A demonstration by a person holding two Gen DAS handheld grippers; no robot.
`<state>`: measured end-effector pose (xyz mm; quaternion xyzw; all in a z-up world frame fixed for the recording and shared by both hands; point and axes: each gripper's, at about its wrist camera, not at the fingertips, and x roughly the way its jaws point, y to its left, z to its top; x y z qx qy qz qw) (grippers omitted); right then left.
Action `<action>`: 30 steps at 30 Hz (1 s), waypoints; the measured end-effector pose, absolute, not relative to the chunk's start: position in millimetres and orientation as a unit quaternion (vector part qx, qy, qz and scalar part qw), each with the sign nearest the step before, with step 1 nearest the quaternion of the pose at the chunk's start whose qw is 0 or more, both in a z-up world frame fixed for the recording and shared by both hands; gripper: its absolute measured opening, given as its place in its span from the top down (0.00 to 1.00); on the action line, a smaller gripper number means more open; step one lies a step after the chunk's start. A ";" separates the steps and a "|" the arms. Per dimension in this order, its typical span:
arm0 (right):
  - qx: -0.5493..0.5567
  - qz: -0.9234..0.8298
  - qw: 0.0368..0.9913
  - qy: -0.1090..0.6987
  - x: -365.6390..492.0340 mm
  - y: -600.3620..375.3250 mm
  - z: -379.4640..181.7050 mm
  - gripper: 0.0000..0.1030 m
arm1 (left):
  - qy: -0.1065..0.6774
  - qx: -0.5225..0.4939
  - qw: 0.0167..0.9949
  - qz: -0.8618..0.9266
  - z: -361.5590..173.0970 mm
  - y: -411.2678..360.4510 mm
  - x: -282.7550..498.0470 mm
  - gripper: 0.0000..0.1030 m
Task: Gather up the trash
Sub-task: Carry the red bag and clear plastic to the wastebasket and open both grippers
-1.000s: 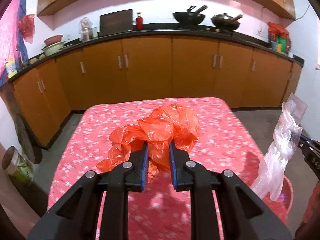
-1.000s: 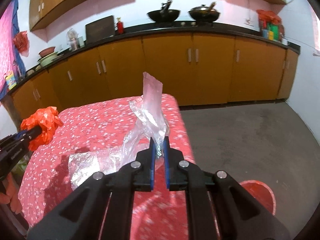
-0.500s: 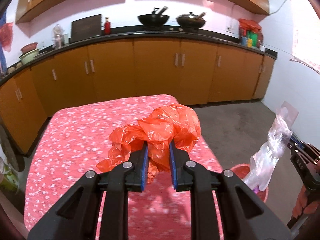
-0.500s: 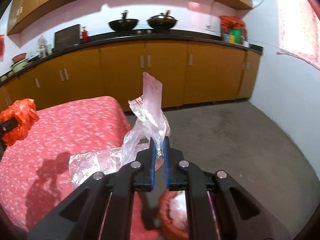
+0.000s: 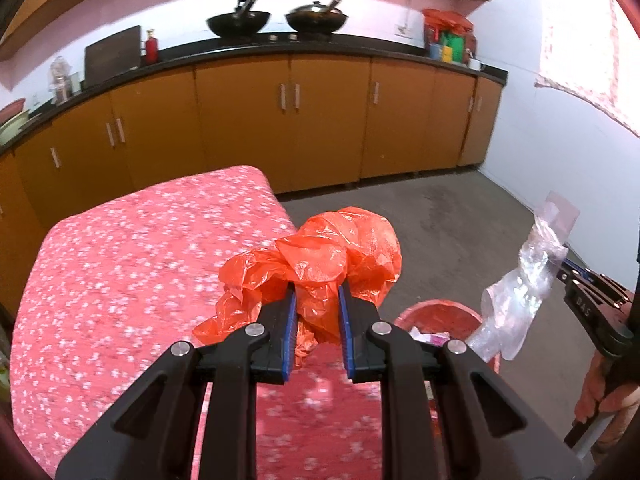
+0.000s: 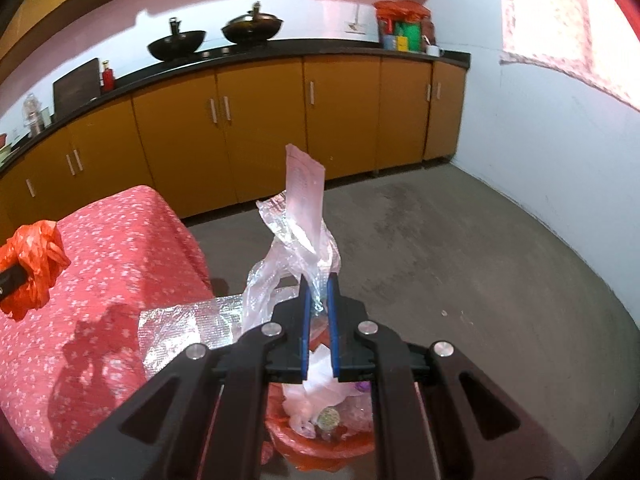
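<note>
Kitchen setting: orange cabinets (image 5: 248, 120) are running along the back wall under a black counter (image 6: 280, 46), and two woks (image 5: 238, 24) are sitting up on it.

Left gripper (image 5: 317, 300) is pinching a crumpled orange bag (image 5: 332, 256), jaws squeezed onto the middle of the wad. Most of the bag is puffing out above and to both sides of the fingertips, with a bit trailing down between the blue pads. It's glossy, wrinkly thin plastic. It's hanging over the near corner of the table (image 5: 120, 272), which is wearing a red cloth with white specks.

Right gripper (image 6: 318, 292) is nearly closed, clamping a twisted clear wrap (image 6: 296, 240). The wrap is sticking up past the fingertips, with a flat pinkish strip standing tall at the top, and a bubbly sheet is drooping to the left toward the table edge.

Right below the right gripper, a red bin (image 6: 320, 440) is sitting on the grey floor (image 6: 460, 260) beside the table. It's already holding some crumpled whitish plastic and small bits I can't make out. From the left camera, the bin (image 5: 440, 312) is showing just past the table's corner.
</note>
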<state>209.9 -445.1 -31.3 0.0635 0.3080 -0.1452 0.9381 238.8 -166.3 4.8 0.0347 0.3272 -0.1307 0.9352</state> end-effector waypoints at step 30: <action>0.150 -0.210 0.889 0.379 214.0 -554.5 -149.1 0.91 | 0.421 0.087 0.875 -0.224 -104.2 -311.0 241.7 0.82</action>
